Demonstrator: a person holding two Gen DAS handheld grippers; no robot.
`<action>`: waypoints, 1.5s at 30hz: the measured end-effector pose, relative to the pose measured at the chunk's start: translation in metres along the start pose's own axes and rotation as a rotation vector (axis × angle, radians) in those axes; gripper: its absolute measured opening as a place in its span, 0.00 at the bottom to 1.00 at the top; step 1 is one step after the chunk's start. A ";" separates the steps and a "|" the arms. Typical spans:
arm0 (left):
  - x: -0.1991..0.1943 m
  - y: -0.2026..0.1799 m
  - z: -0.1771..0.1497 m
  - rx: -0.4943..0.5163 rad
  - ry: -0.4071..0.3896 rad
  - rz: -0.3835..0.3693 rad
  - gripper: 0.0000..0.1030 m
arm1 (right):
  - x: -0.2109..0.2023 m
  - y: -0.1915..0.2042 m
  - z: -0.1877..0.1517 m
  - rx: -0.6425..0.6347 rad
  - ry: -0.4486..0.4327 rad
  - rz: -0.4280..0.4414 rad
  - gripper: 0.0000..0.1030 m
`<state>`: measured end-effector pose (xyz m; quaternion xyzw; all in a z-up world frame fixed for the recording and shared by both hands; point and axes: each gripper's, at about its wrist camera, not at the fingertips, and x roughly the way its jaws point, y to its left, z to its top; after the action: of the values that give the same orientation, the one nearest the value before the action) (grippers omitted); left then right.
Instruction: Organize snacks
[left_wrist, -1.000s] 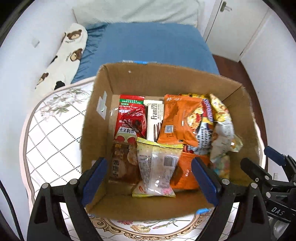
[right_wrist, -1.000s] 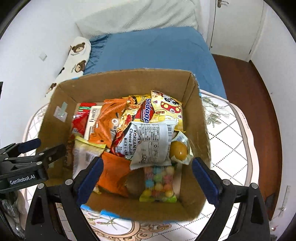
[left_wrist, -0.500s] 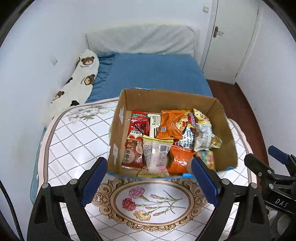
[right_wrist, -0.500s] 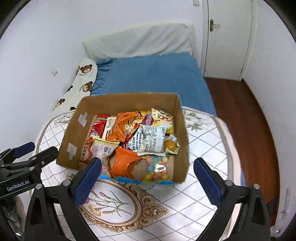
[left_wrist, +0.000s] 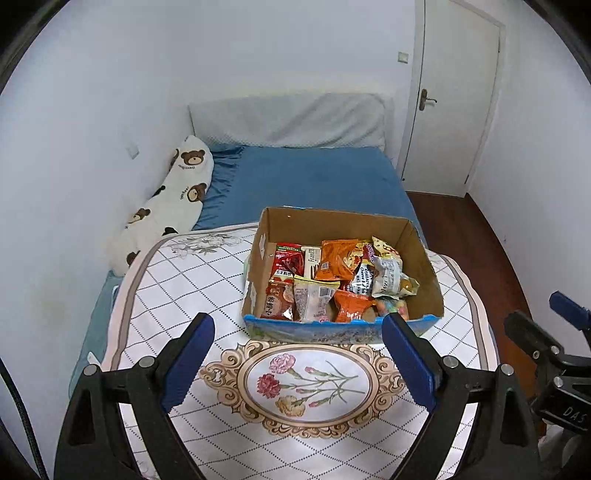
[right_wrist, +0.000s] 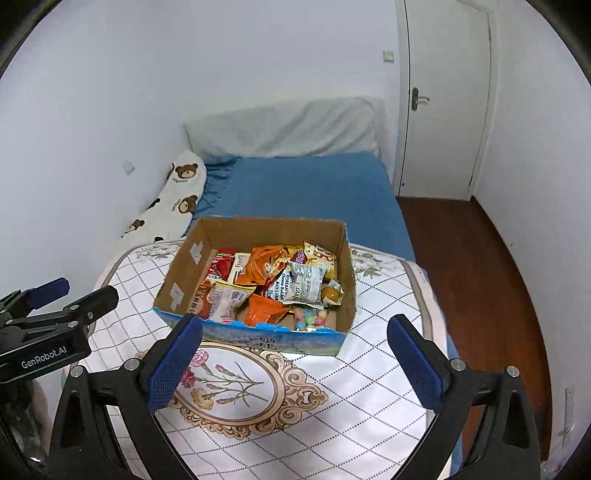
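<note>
An open cardboard box (left_wrist: 332, 225) stands on the table, filled with several snack packets: a red one (left_wrist: 286, 258), an orange one (left_wrist: 338, 258), a white one (left_wrist: 386, 277) and a bag of coloured candies (left_wrist: 395, 308). The right wrist view shows the same box (right_wrist: 266, 229) with the white packet (right_wrist: 303, 282) on top. My left gripper (left_wrist: 295, 325) hangs open above the table, in front of the box, with nothing between its fingers. My right gripper (right_wrist: 294, 325) is also open and empty, beside it to the right and equally far back.
The table wears a white checked cloth with a flower medallion (left_wrist: 303, 384). Behind it lie a blue bed (left_wrist: 314, 181) and a bear-print pillow (left_wrist: 173, 206) along the wall. A white door (left_wrist: 454, 103) and wooden floor (right_wrist: 472, 277) are at the right.
Both grippers have drawn back and risen from just over the box, which now looks small and far. The table's front cloth has come into view. The snacks have not moved.
</note>
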<state>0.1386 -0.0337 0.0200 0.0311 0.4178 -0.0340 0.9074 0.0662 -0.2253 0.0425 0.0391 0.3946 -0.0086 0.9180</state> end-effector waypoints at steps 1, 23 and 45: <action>-0.006 0.000 -0.002 -0.001 -0.005 0.000 0.90 | -0.006 0.001 -0.001 -0.001 -0.008 0.000 0.99; -0.021 0.012 -0.016 -0.057 -0.047 0.018 0.98 | -0.043 0.009 -0.011 -0.022 -0.054 -0.027 1.00; 0.077 -0.009 0.001 0.012 0.015 0.089 0.99 | 0.064 -0.006 0.003 0.025 -0.008 -0.102 1.00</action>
<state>0.1879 -0.0456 -0.0382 0.0555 0.4226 0.0039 0.9046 0.1121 -0.2300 -0.0026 0.0303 0.3921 -0.0602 0.9174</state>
